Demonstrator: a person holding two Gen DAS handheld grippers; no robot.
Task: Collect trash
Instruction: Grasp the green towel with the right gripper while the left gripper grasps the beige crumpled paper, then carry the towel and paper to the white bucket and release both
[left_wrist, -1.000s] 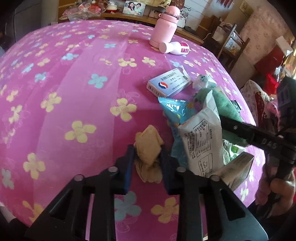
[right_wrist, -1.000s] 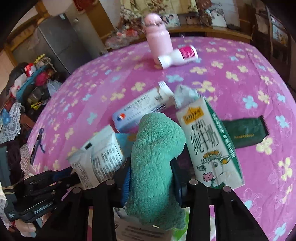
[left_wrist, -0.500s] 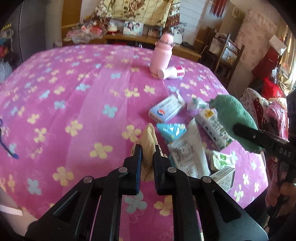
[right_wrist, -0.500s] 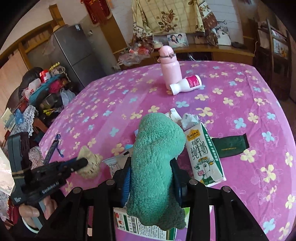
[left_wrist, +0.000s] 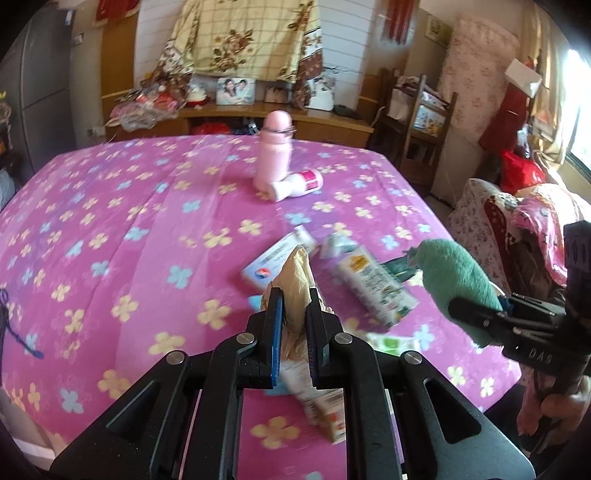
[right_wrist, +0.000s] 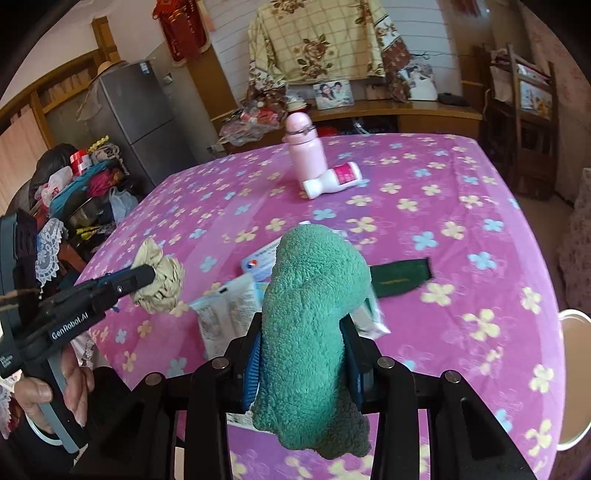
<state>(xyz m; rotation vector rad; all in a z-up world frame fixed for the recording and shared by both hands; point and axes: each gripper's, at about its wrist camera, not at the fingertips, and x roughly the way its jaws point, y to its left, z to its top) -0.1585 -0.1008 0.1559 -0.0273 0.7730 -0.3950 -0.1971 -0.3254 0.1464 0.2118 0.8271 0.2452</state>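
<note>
My left gripper (left_wrist: 293, 295) is shut on a crumpled beige tissue (left_wrist: 295, 280) and holds it well above the table; it also shows in the right wrist view (right_wrist: 160, 275). My right gripper (right_wrist: 301, 328) is shut on a fuzzy green cloth (right_wrist: 314, 306), also lifted; the cloth shows in the left wrist view (left_wrist: 456, 282). On the pink flowered tablecloth (left_wrist: 129, 206) lie a milk carton (left_wrist: 373, 286), a blue-and-white box (left_wrist: 277, 258), a white printed packet (right_wrist: 225, 314) and a dark green wrapper (right_wrist: 400, 277).
A pink bottle (left_wrist: 275, 151) stands at the far middle with a white-and-pink bottle (left_wrist: 297, 184) lying beside it. Behind the table are a wooden sideboard (left_wrist: 295, 114), a chair (left_wrist: 421, 122) and a grey fridge (right_wrist: 133, 118). A white rim (right_wrist: 574, 376) shows at the right edge.
Both grippers have risen and pulled back from the table, carrying the tissue and the green cloth. The trash pile now lies farther below and ahead.
</note>
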